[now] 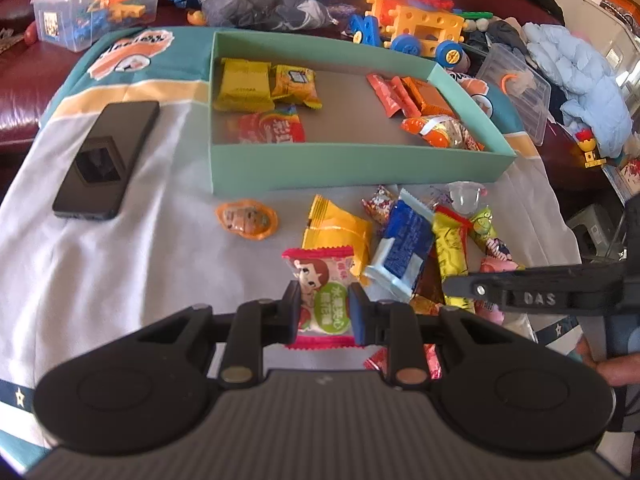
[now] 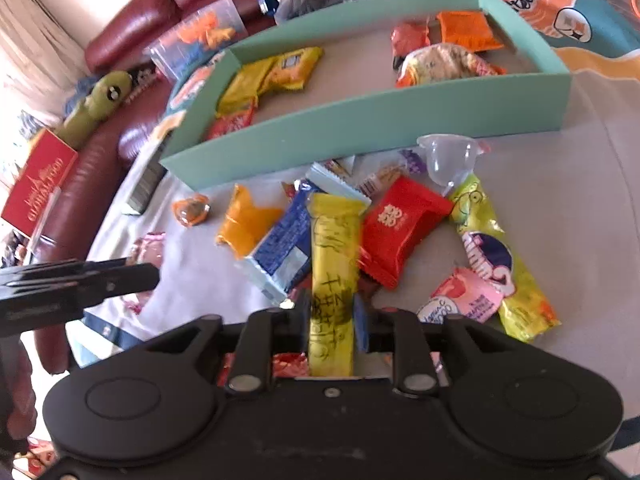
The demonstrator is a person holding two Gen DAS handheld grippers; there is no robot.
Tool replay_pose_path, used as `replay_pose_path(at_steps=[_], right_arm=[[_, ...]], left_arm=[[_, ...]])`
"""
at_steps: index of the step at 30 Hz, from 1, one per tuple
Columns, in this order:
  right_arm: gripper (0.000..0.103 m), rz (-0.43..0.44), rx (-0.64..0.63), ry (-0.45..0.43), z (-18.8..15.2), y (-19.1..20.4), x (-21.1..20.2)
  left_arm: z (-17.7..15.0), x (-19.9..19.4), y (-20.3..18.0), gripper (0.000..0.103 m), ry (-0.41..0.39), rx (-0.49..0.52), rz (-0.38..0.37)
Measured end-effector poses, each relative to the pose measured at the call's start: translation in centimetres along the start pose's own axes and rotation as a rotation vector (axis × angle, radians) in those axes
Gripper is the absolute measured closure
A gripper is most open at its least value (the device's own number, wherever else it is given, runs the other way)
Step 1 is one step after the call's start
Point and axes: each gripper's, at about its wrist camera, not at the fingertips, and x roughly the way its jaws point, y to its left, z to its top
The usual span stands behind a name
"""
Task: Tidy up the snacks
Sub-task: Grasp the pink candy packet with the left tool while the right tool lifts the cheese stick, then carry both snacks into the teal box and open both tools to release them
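Note:
My left gripper (image 1: 325, 312) is shut on a white candy packet (image 1: 320, 276) with pink edges and a cartoon face, held above the cloth. My right gripper (image 2: 331, 320) is shut around a long yellow snack bar (image 2: 334, 248) that lies over the loose pile of snacks (image 2: 404, 224). In the left wrist view the same pile (image 1: 404, 240) sits in front of the mint-green box (image 1: 352, 164). The box (image 2: 360, 120) holds yellow packets at its left end and orange ones at its right. An orange jelly cup (image 1: 246, 218) lies alone to the left of the pile.
A black phone (image 1: 106, 160) lies on the cloth left of the box. Behind the box are a clear bin of toys (image 1: 96, 8), a plastic toy vehicle (image 1: 424, 28) and a clear lidded container (image 1: 516, 88). A dark red sofa (image 2: 120, 40) runs along the left.

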Motion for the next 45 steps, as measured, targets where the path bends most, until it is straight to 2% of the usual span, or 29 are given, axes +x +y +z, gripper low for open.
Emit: replay_pose_path(at_steps=[4,6,11,17,23,27,31,33,34,35,36,37,38,39,40,43,45], right_arm=[[0.077,-0.026,-0.023,-0.001,0.5,0.7,1.3],[0.083,-0.055,-0.054,-0.013,0.2,1.2,1.5],[0.084,-0.044,-0.069,-0.053,0.9,1.5,-0.8],[0.084,-0.005,0.014,-0.173,6.4,-0.2,-4.3],[0.084,-0.021,0.0,-0.258,13.5,-0.7,-4.2],[0.084,-0.05,-0.025,-0.228,17.0,-1.3,-1.6],[0.083,-0.066,-0.041,-0.163,17.7,-1.7,1.9],[0.083,-0.067,-0.032,-0.149,17.7,-2.2,2.9],[0.081,-0.067,-0.027,-0.145,17.8,-2.4,3.3],[0.08,-0.064,-0.022,-0.142,17.8,-2.5,3.7],[0.068,-0.062,-0.012,-0.143,17.7,-2.8,4.1],[0.049,-0.055,-0.001,-0.145,17.7,-3.0,4.1],[0.041,-0.049,0.006,-0.152,17.7,-3.2,4.1],[0.025,-0.041,0.011,-0.17,17.6,-3.2,3.7],[0.014,-0.037,0.014,-0.185,17.4,-3.2,3.2],[0.001,-0.023,0.021,-0.221,16.8,-3.3,1.4],[0.0,-0.019,0.027,-0.234,16.4,-3.1,0.1]], left_arm=[[-0.2,0.5,0.5,0.079,0.012,-0.009,-0.001],[-0.2,0.7,0.8,0.079,0.016,-0.015,-0.003],[1.4,0.2,0.7,0.079,-0.018,-0.008,-0.027],[6.6,0.3,0.0,0.079,-0.098,0.031,-0.022],[13.5,3.2,-0.4,0.079,-0.134,0.026,-0.02],[16.3,6.5,-0.8,0.079,-0.115,0.036,-0.003],[16.8,9.3,-0.9,0.078,-0.075,0.053,0.027],[16.7,10.3,-0.8,0.073,-0.063,0.053,0.057],[16.5,10.5,-0.6,0.057,-0.063,0.053,0.078],[16.5,10.7,-0.6,0.034,-0.065,0.05,0.094],[16.4,10.6,-0.5,0.026,-0.077,0.044,0.107],[16.2,10.3,-0.4,0.013,-0.088,0.039,0.115],[16.2,10.1,-0.4,0.006,-0.096,0.033,0.122],[16.2,9.8,-0.4,0.005,-0.104,0.028,0.13],[16.1,9.4,-0.3,0.003,-0.11,0.023,0.134],[15.8,8.3,-0.5,0.0,-0.113,0.01,0.13],[15.4,7.5,-0.8,0.0,-0.116,0.009,0.124]])
